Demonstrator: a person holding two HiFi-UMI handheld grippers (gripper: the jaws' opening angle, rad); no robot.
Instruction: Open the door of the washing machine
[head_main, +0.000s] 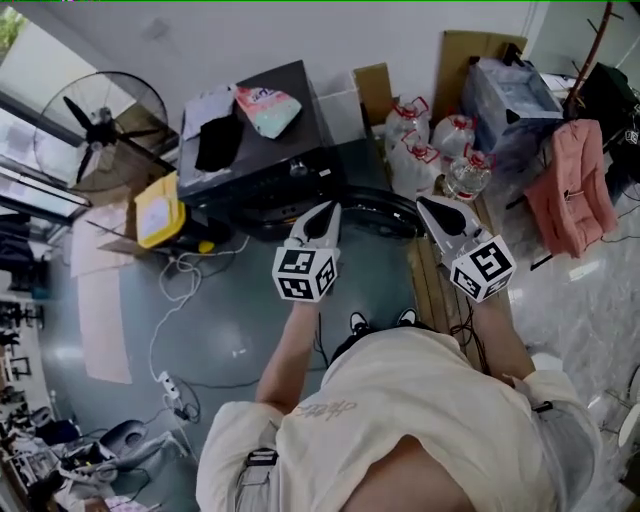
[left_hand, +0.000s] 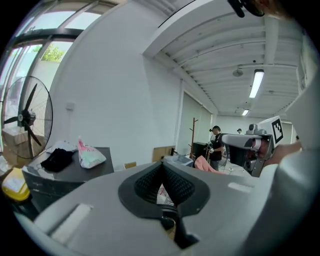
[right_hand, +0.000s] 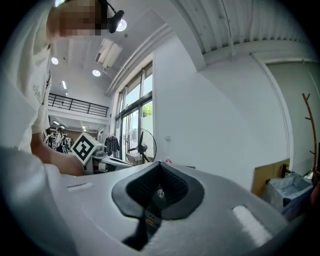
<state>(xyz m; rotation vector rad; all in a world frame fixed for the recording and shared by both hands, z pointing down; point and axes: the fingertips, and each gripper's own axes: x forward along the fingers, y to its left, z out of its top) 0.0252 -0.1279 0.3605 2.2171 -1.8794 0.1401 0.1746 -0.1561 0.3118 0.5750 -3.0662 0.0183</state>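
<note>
Left claw (head_main: 328, 212) and right claw (head_main: 427, 205) both clamped shut, empty — fan (head_main: 100, 125) and jugs (head_main: 455, 138) flank the dark washing machine (head_main: 280, 150).

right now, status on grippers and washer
Left gripper and right gripper shut, empty. Both in the air, off the washer. Door state unclear. Cable on floor at left.
</note>
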